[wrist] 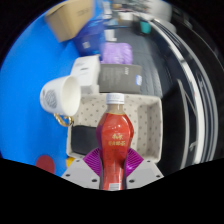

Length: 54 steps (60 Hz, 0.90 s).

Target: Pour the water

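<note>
Gripped upright in the tongs (pixel 112 165), a red bottle (pixel 114 140) stands right of a tilted white cup (pixel 60 96).

**Bright, even light, heavy fisheye bend**

The room is well lit, the light soft and falling from above. The blue surface (pixel 25 80) at the left of the frame glows evenly, with no hard shadow on it. A pale sheen runs down the red bottle (pixel 115 140) at lower centre, and the white cup (pixel 60 96) looks nearly washed out. Things at the centre are sharpest. Toward the top they go soft and small, and straight lines at the right curve strongly.
</note>
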Each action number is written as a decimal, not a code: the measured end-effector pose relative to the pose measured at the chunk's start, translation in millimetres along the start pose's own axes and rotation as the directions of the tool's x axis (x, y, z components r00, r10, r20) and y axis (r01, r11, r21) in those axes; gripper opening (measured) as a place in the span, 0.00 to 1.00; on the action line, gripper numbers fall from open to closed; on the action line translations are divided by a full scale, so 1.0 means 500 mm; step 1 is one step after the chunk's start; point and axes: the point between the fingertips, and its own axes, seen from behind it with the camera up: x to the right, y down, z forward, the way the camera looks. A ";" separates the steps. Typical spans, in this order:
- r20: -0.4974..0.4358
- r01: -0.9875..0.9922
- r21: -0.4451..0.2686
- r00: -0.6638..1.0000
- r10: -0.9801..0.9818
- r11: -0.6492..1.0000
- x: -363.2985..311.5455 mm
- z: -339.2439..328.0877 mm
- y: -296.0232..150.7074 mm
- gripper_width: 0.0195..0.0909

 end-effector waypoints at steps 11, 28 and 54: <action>0.095 -0.608 -0.002 0.791 0.605 0.794 -0.009 -0.023 0.037 0.10; 0.166 -0.992 -0.112 0.030 0.986 0.049 -0.062 -0.026 0.106 0.09; 0.173 -0.999 -0.052 0.006 0.985 0.015 -0.154 -0.034 0.113 0.16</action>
